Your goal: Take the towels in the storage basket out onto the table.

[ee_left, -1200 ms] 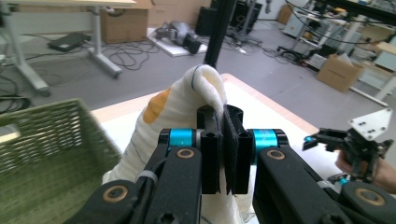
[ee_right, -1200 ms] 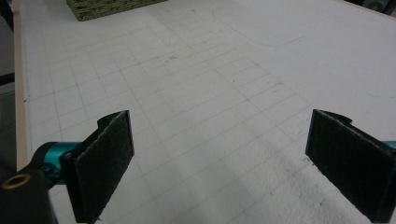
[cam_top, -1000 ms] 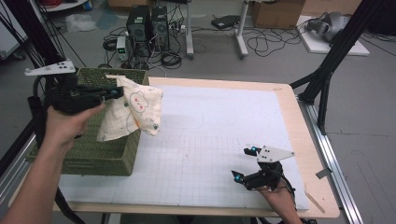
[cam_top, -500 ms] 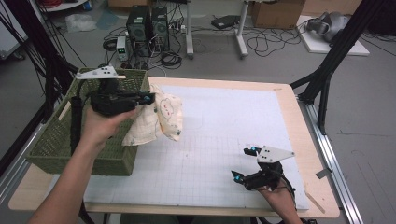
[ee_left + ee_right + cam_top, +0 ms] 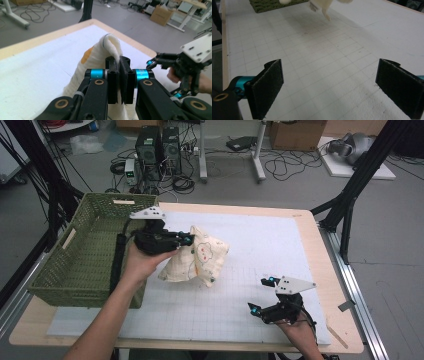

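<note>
Nearest the person, the right tool (image 5: 261, 295) rests low over the white gridded mat (image 5: 280, 245) at the near right of the worktop (image 5: 310, 227), its jaws spread wide apart with nothing between them; the right gripper view looks through that gap onto bare grid squares.

Farther in and to the left, the left tool (image 5: 187, 239) is clamped on a fold of a cream cloth pouch (image 5: 200, 257), the pads pressed tight together on the fabric in the left gripper view. The pouch (image 5: 100, 56) hangs from that grip over the mat, just right of the green woven basket (image 5: 85, 255), its lower edge close to or on the mat. A small printed figure with red and orange marks shows on its side; no writing on it can be read.

Beyond the worktop, computer towers (image 5: 157, 142) and loose cables lie on the floor.
</note>
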A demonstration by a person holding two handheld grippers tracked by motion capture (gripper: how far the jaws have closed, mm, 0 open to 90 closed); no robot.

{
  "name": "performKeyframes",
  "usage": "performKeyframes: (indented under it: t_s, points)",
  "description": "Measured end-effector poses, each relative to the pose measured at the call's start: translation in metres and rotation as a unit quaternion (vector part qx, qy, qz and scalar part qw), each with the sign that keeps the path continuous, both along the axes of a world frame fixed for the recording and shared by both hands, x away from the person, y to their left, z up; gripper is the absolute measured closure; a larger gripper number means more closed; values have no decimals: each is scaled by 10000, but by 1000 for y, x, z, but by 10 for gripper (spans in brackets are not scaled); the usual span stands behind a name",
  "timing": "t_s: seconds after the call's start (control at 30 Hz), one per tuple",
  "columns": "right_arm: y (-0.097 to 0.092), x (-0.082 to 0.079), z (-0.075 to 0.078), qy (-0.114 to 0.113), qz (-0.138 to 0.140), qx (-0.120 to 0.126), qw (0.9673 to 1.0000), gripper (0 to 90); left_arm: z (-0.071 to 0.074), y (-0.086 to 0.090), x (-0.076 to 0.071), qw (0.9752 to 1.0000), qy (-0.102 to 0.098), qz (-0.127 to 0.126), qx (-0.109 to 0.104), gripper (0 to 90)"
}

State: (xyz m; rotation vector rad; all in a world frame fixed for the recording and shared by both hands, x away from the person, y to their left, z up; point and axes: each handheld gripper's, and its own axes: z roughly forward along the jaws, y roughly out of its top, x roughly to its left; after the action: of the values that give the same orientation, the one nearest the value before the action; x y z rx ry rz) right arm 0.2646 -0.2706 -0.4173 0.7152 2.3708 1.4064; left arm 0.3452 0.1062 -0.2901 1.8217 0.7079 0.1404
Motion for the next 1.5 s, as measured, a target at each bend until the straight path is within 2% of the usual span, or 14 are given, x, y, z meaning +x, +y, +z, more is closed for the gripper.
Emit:
performKeyframes:
  t_s: [0.1, 0.33, 0.4, 0.47, 0.57, 0.67, 0.83, 0.97, 1.03, 1.07, 1.27, 1.33, 1.47, 1.5]
  points:
    - [0, 1, 0, -3, 1, 4, 10000, 70, -15, -14, 4, 9999, 101, -64, 31, 855]
    - [6, 3, 0, 13, 52, -52, 10000, 71, -49, -46, 16, 9992, 187, -176, 294, 849]
    - [10, 7, -1, 40, 59, -30, 10000, 75, -58, -53, 18, 9992, 234, -173, 289, 841]
    - [11, 10, 0, 78, 138, -67, 9999, 157, -68, -60, 20, 9990, 273, -180, 309, 837]
    - [14, 15, 0, 98, 154, -78, 9998, 200, -80, -68, 24, 9986, 340, -158, 385, 823]
    - [16, 20, -1, 186, 180, -90, 9996, 259, -86, -73, 27, 9975, 379, -162, 580, 811]
    - [30, 35, -7, 467, 428, -138, 9979, 392, -84, -72, 25, 9973, 353, -183, 617, 709]
    - [46, 43, -14, 587, 732, -382, 9949, 463, -76, -63, 18, 9968, 352, -271, 672, 603]
    - [51, 44, -18, 584, 804, -506, 9938, 493, -73, -58, 12, 9972, 249, -266, 653, 552]
    - [52, 45, -19, 606, 828, -567, 9931, 506, -73, -55, 8, 9976, 195, -267, 601, 544]
    - [57, 52, -27, 702, 842, -711, 9914, 605, -82, -41, -3, 9980, 292, -214, 521, 503]
    - [60, 53, -30, 802, 889, -814, 9895, 658, -85, -38, -7, 9979, 289, -240, 535, 498]
    - [60, 55, -31, 765, 1015, -821, 9885, 869, -89, -35, -12, 9978, 297, -240, 551, 491]
    - [60, 55, -31, 765, 1015, -821, 9885, 869, -90, -34, -13, 9979, 298, -221, 533, 491]
